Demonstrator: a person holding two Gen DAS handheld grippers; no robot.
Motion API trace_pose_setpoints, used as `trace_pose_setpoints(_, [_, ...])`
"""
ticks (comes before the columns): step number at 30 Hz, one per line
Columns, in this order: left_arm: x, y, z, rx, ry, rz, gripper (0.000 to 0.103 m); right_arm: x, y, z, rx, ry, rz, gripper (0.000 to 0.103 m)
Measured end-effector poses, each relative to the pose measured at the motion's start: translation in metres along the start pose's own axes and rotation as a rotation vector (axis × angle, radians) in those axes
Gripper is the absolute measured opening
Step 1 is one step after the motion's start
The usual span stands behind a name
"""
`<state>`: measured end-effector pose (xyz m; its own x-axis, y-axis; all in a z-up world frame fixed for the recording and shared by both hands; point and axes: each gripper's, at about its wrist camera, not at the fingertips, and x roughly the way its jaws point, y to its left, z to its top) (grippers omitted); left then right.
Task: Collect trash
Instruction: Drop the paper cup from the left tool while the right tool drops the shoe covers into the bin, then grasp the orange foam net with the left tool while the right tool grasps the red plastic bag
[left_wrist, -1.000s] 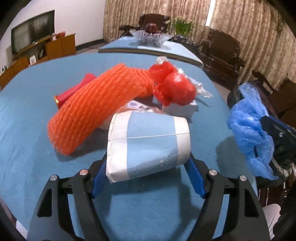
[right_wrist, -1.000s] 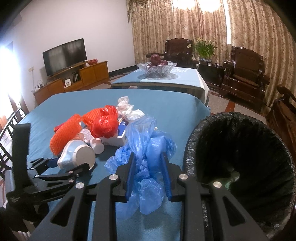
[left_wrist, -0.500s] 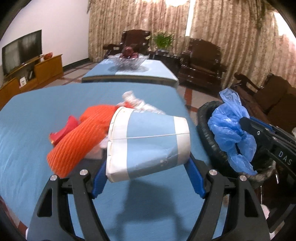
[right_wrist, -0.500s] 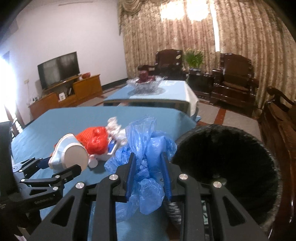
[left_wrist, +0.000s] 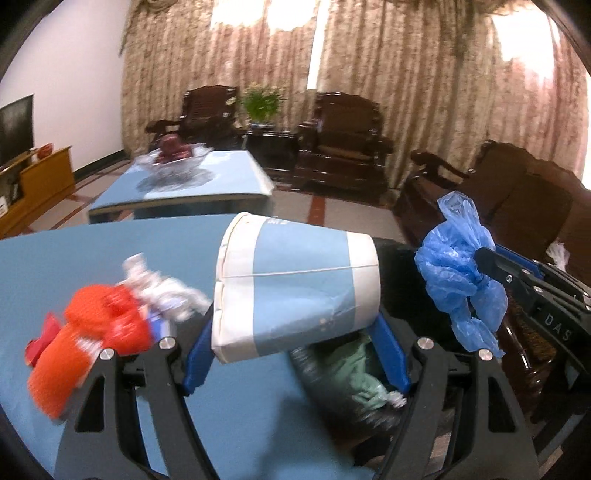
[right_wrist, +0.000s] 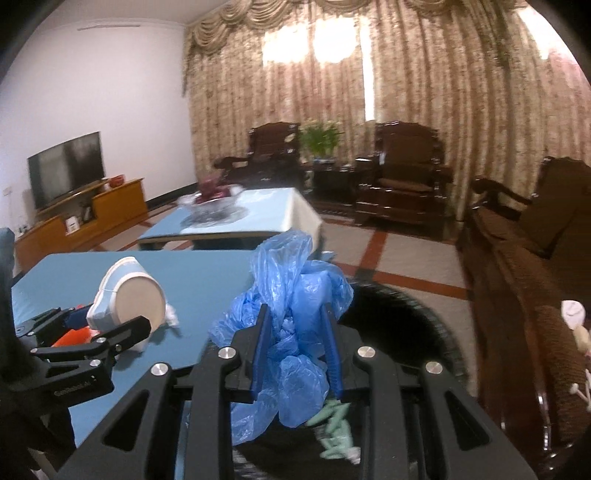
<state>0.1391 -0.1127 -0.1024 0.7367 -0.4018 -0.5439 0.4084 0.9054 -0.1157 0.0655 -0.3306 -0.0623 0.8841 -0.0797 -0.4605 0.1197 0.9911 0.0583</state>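
Both claws have lifted their loads off the counter (left_wrist: 110, 258) and carried them toward the trash bin (right_wrist: 406, 314). The left claw (left_wrist: 295, 343) pinches a paper cup (left_wrist: 295, 291) lying on its side, held wide across its body, now over the counter edge at the bin's near rim. The right claw (right_wrist: 295, 350), pressed nearly together, pinches a crumpled blue plastic bag (right_wrist: 295, 295) above the bin mouth. Judgement: both items are positioned for release; transport is nearly complete.

Green waste (right_wrist: 336, 435) already lies inside the bin. Away from the bin, on the counter, remain an orange foam net (left_wrist: 62, 369), a red bag (left_wrist: 110, 317) and crumpled white wrap (left_wrist: 162, 291). Nothing obstructs the bin mouth. The two claws hang close together above it, so release should be staggered.
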Motion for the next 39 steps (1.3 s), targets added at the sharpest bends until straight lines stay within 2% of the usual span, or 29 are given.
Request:
trace_pose_setpoints(6, [0.03, -0.035, 0.008, 0.028, 0.012, -0.066, 0.072, 0.013, -0.047, 0.0, 0.044, 0.013, -0.071, 0.027])
trace_pose_setpoints(12, [0.062, -0.062, 0.013, 0.046, 0.041, -0.116, 0.073, 0.028, -0.071, -0.008, 0.052, 0.045, -0.107, 0.028])
trace_pose_setpoints(14, [0.069, -0.066, 0.013, 0.049, 0.062, -0.136, 0.074, 0.032, -0.075, -0.013, 0.047, 0.06, -0.127, 0.036])
trace_pose_setpoints(16, [0.075, -0.068, 0.014, 0.044, 0.071, -0.159, 0.084, 0.036, -0.079, -0.018, 0.055, 0.07, -0.153, 0.042])
trace_pose_setpoints(17, [0.076, -0.068, 0.015, 0.038, 0.071, -0.17, 0.089, 0.036, -0.082, -0.02, 0.058, 0.074, -0.16, 0.051])
trace_pose_setpoints(18, [0.075, -0.068, 0.015, 0.034, 0.067, -0.173, 0.089, 0.036, -0.083, -0.021, 0.061, 0.074, -0.171, 0.056])
trace_pose_setpoints(19, [0.075, -0.067, 0.013, 0.032, 0.066, -0.175, 0.089, 0.035, -0.084, -0.023, 0.062, 0.069, -0.192, 0.066])
trace_pose_setpoints(21, [0.074, -0.061, 0.014, 0.024, 0.066, -0.172, 0.089, 0.031, -0.083, -0.025, 0.056, 0.062, -0.209, 0.076])
trace_pose_setpoints(23, [0.07, -0.054, 0.014, 0.014, 0.061, -0.162, 0.089, 0.03, -0.081, -0.024, 0.053, 0.057, -0.226, 0.092])
trace_pose_setpoints(29, [0.04, -0.019, 0.014, 0.005, 0.016, -0.078, 0.09, 0.027, -0.062, -0.017, 0.059, 0.048, -0.195, 0.097])
trace_pose_setpoints(39, [-0.033, 0.077, -0.007, -0.031, -0.037, 0.175, 0.09, 0.028, 0.025, -0.013, 0.013, 0.03, -0.021, 0.097])
